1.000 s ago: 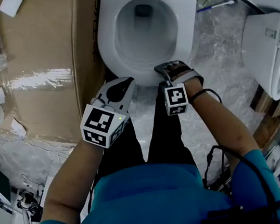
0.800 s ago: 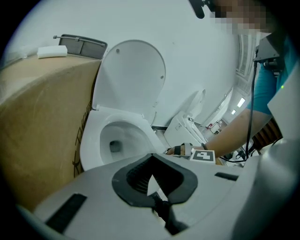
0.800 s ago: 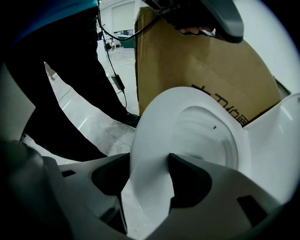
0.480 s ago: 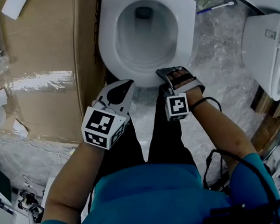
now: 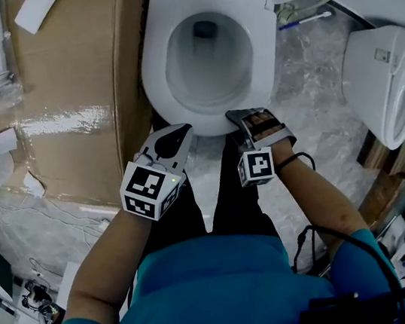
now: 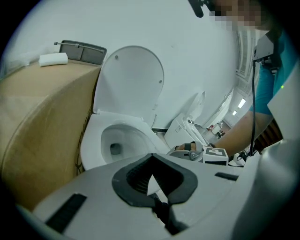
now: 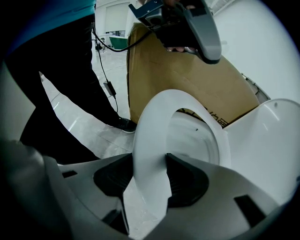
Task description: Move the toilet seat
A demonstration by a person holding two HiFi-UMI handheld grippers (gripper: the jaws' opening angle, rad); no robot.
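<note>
Right gripper is creeping up, fingers just closing and clamping the toilet seat front rim between them, left gripper idling fingers-together beside it; lifting's starting, I reckon, next needing a steady upward swing.

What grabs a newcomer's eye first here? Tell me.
The white toilet seat at the head view's top centre, its front rim gripped by the right gripper, whose fingers have just been closing on it. A big cardboard box stands at the picture's left; the left gripper hovers shut and empty nearby.
</note>
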